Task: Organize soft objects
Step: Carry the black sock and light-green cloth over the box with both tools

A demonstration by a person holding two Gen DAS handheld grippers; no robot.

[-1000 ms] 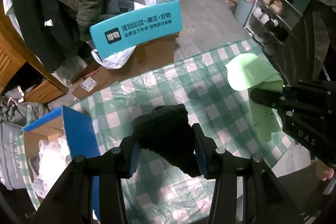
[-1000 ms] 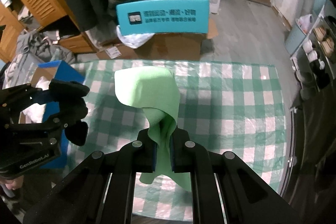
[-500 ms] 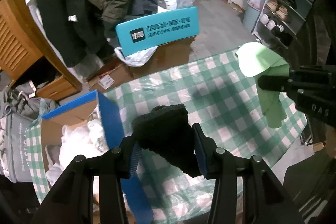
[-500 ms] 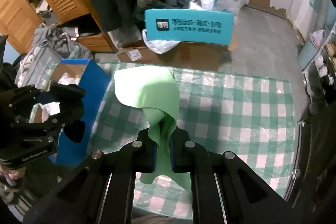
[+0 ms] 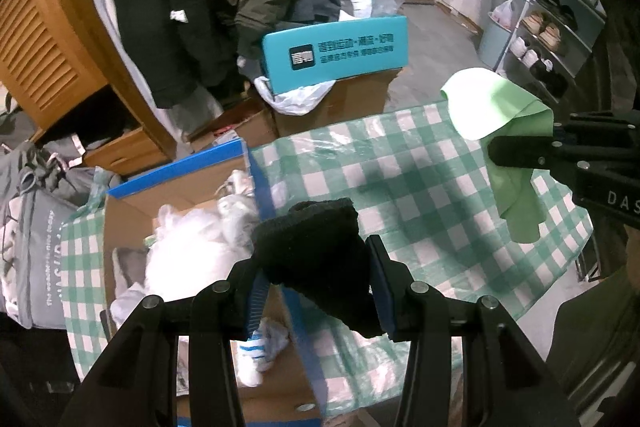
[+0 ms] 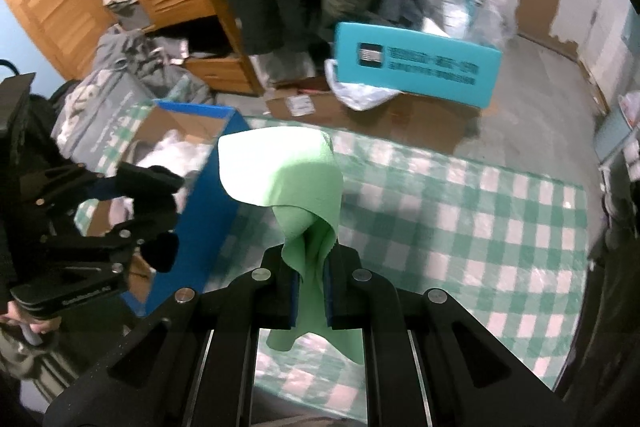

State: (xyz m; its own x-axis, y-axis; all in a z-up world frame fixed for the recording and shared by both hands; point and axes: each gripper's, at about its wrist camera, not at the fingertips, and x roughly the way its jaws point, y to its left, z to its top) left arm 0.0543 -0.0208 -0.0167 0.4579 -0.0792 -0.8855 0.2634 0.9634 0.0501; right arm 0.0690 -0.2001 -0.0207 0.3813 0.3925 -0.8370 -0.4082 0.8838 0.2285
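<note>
In the left wrist view, a black knitted item [image 5: 320, 259] is pinched between the blue pads of the left gripper [image 5: 316, 291]. Below and to the left of that claw, an open blue cardboard box [image 5: 256, 183] of white soft things [image 5: 188, 251] is seen on the green checked tablecloth [image 5: 400, 179]. To the right of the claw, the right gripper [image 5: 520, 151] is seen with a green cloth [image 5: 492, 103] draped over it.

In the right wrist view, the green cloth [image 6: 296, 171] is clamped between the pressed-together jaws of the right gripper [image 6: 310, 291], its upper part folded over ahead of the claw. To the left, the left gripper [image 6: 148, 203] is seen above the blue box [image 6: 208, 187], with the black item [image 6: 160, 251] held in it.
</note>
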